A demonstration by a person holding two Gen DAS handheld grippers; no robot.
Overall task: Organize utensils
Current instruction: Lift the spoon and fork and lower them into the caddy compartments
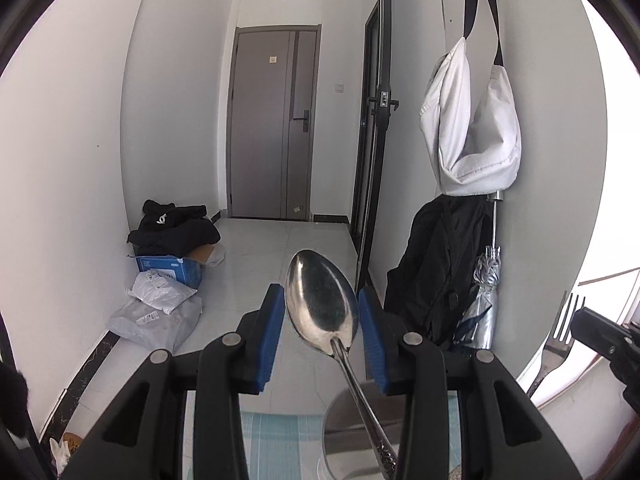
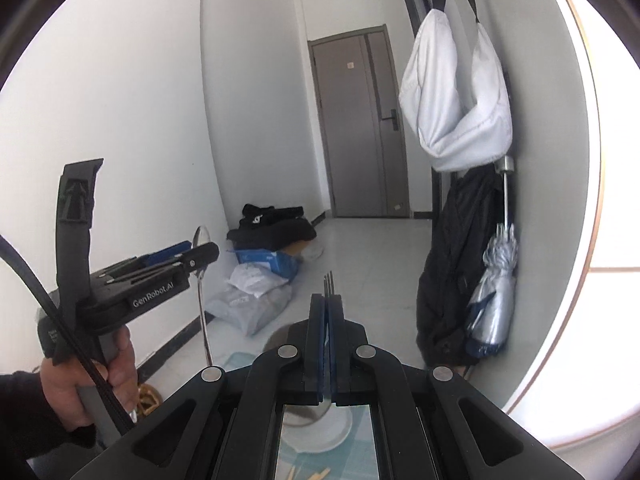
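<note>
Beyond both grippers lay a white-walled hallway ending in a grey door (image 1: 274,120), seen well past the fingertips. To the right of the grippers a white bag (image 1: 472,120) hung on the wall above a dark jacket (image 1: 436,272) and a folded silver umbrella (image 1: 486,300); to the left, on the floor, lay black clothing (image 1: 174,224) over a blue box (image 1: 170,270) and plastic bags (image 1: 158,312).

Below the right gripper (image 2: 329,320) a metal cup (image 2: 306,412) stood on a white plate (image 2: 328,436), judged to be the holder intended for the cutlery.

The left gripper (image 1: 322,320), carried in a person's hand (image 2: 92,376), stood partly open, its blue pads (image 1: 272,320) flanking the bowl of a steel spoon (image 1: 320,304). The spoon's handle hung down toward the cup. Whether both pads pressed on the bowl could not be established; the left pad appeared just clear.

The right gripper was fully closed, edge-on upon a fork (image 2: 329,282), whose tines projected forward past the fingertips. A flat grip of this kind was judged suited to keeping a thin handle from twisting.

Both utensils were held aloft, above the cup, not yet placed.
</note>
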